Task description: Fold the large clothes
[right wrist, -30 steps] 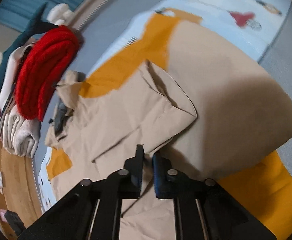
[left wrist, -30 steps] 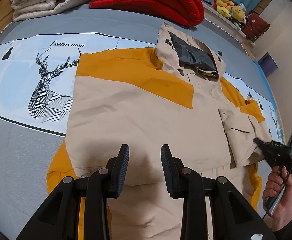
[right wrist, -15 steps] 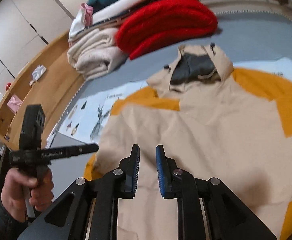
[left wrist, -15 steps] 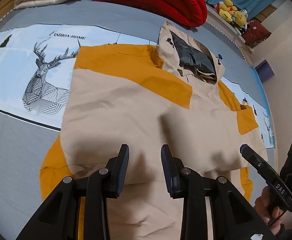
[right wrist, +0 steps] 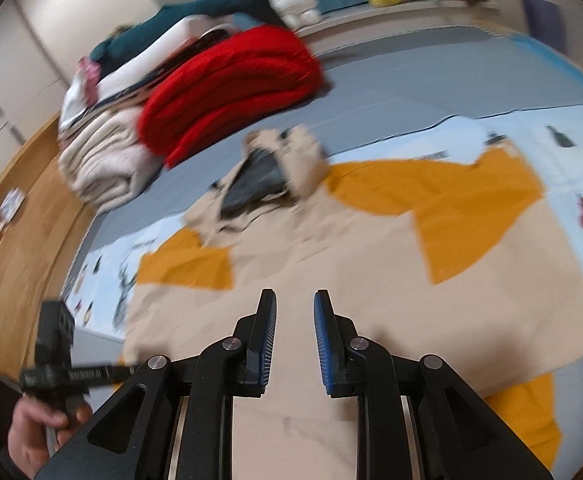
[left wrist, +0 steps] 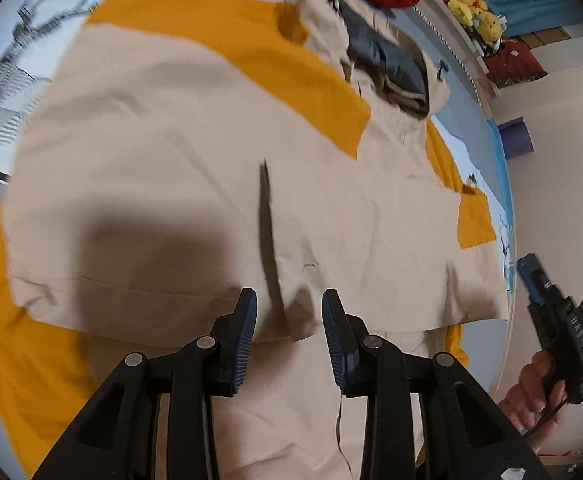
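A beige and yellow hooded jacket (left wrist: 195, 152) lies flat on the bed, hood (left wrist: 387, 56) at the far end. Both sleeves are folded across the chest, their cuffs meeting at a dark slit near the middle. My left gripper (left wrist: 288, 296) hovers just over the cuffs' lower edge, open, nothing pinched. My right gripper (right wrist: 295, 294) hangs above the jacket (right wrist: 331, 264), its jaws opening with nothing between them. Each gripper shows in the other's view, held in a hand: the right gripper (left wrist: 531, 276) at the right edge, the left gripper (right wrist: 51, 372) at lower left.
A folded red blanket (right wrist: 231, 92) and cream blanket (right wrist: 99, 164) are stacked beyond the hood. A printed sheet (right wrist: 531, 128) covers the grey bed. A wooden bed frame (right wrist: 23, 240) runs along the left. Plush toys (left wrist: 475, 4) sit on a far ledge.
My right gripper let go of the right sleeve, which now lies flat across the chest, then opened, rose and rolled upright. My left gripper sank closer to the jacket.
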The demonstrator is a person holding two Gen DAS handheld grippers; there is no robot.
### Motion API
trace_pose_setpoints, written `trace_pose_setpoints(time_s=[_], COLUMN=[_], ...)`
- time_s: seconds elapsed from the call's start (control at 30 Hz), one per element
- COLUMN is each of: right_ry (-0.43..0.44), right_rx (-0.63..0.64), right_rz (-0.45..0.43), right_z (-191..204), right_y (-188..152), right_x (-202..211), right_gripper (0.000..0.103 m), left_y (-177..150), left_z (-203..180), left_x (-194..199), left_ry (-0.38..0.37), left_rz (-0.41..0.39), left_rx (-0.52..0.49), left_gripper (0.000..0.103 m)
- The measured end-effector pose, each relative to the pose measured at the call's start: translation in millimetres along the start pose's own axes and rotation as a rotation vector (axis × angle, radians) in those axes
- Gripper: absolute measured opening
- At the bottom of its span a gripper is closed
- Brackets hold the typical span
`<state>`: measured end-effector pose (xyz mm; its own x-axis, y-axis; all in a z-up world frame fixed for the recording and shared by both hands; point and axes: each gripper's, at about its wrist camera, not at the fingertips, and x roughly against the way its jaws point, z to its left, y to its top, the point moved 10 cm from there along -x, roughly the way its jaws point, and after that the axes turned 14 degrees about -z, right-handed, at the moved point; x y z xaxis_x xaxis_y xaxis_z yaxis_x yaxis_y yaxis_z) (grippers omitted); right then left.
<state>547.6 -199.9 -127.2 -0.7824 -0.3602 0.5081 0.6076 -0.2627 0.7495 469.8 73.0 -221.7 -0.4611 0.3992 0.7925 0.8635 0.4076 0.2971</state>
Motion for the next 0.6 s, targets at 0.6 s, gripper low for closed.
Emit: trace_pose_setpoints(time_s=[0.6], right_ry=[-0.260], right_rx=[-0.365], right_rz=[-0.116], right_z=[-131], right_y=[43], right_x=[31], right_gripper=[0.021], left_y=[59], left_z=[69], left_x=[74], left_ry=[0.321], left_rz=[-0.292], left_rx=[-0.007], left_gripper=[0.001])
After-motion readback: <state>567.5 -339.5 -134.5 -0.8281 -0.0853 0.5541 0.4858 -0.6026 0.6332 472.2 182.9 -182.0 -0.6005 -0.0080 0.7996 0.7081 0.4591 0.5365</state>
